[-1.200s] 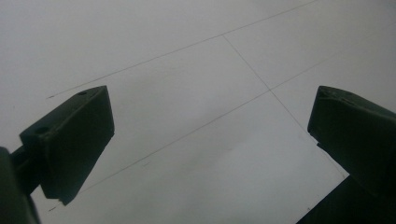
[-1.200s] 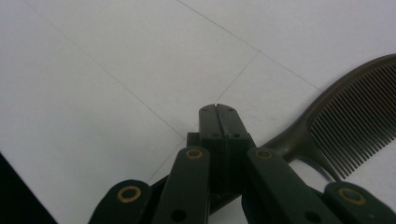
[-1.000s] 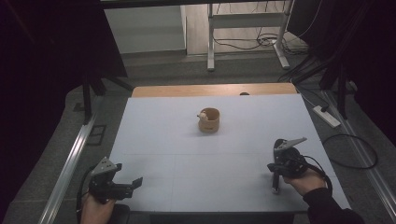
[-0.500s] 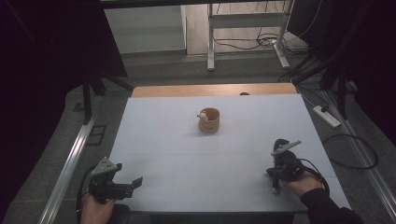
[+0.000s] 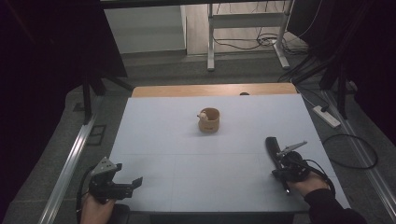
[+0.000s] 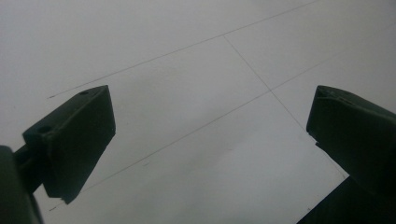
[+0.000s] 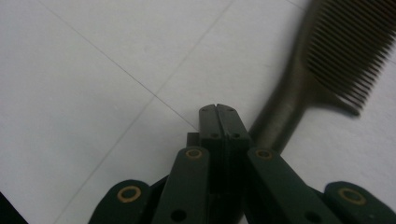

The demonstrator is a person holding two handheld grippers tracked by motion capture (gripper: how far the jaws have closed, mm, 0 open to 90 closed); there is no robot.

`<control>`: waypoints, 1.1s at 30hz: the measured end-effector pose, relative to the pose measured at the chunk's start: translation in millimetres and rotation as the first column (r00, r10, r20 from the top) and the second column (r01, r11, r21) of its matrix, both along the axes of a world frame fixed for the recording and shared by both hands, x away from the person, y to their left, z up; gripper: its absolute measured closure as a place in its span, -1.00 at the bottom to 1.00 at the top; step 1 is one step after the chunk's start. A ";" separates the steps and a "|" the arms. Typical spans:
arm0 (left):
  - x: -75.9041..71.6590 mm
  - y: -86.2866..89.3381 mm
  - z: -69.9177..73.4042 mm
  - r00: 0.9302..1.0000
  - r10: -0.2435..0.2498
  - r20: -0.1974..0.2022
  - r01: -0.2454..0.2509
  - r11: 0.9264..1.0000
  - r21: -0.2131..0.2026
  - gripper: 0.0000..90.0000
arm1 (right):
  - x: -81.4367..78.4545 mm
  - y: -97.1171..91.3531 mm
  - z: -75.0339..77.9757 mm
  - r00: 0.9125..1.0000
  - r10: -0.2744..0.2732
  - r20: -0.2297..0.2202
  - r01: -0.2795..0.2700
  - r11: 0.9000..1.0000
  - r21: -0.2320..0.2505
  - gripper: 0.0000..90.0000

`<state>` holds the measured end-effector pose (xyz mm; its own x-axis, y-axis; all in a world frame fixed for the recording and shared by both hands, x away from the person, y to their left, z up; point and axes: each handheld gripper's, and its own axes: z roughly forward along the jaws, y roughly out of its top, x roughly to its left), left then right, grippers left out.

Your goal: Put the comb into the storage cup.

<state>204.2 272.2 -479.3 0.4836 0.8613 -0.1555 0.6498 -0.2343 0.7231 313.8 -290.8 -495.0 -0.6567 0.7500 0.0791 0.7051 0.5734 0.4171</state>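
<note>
Moved: right gripper [image 5: 280,164] shifted slightly, comb [image 5: 271,148] now uncovered
Comb: just beside right gripper's tips, not gripped
Jaws: pressed together, empty

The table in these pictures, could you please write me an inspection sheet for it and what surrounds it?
Surface: white table with thin grid lines, wooden strip at the far edge.
Job's things: dark comb lying flat beside the right gripper, not between its jaws.
Clutter: small wooden cup at table centre, something pale at its rim.
Grippers: right shut and empty, resting on the table; left gripper open, nothing between its jaws.
Cables: black loops on the floor; power strip.
Surroundings: metal stand, dark curtains.
</note>
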 end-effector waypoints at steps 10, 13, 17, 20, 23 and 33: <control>0.2 0.0 0.0 1.000 0.001 0.000 -0.001 1.000 0.000 -0.95 | 0.5 -10.0 0.5 1.000 -0.025 0.000 0.025 1.000 -0.007 1.00; 0.1 -0.1 0.0 1.000 0.001 0.000 -0.001 1.000 0.000 -0.95 | -0.1 -8.6 1.1 1.000 -0.021 0.002 0.021 1.000 -0.004 1.00; 0.2 0.0 0.0 1.000 0.000 -0.001 0.000 1.000 -0.002 -0.95 | -2.7 -7.8 7.7 0.999 -0.020 0.033 0.019 0.999 0.033 1.00; 0.3 -0.1 0.0 1.000 -0.002 0.000 0.002 1.000 0.001 -0.95 | -6.4 -6.0 17.1 0.996 -0.019 0.090 0.014 0.998 0.058 0.88; 0.4 -0.3 0.0 1.000 -0.002 0.000 0.002 1.000 0.001 -0.95 | -7.7 -4.5 19.6 0.994 -0.021 0.111 0.015 0.998 0.059 0.76; 0.7 -0.3 -0.2 1.000 -0.002 -0.002 0.002 1.000 0.000 -0.95 | -10.9 -1.6 26.8 0.982 -0.021 0.190 0.015 0.999 0.031 0.04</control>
<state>204.9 271.9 -479.5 0.4846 0.8606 -0.1568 0.6511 -0.2352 0.7216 302.9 -292.4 -468.2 -0.6482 0.7611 -0.0237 0.6214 0.5467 0.5612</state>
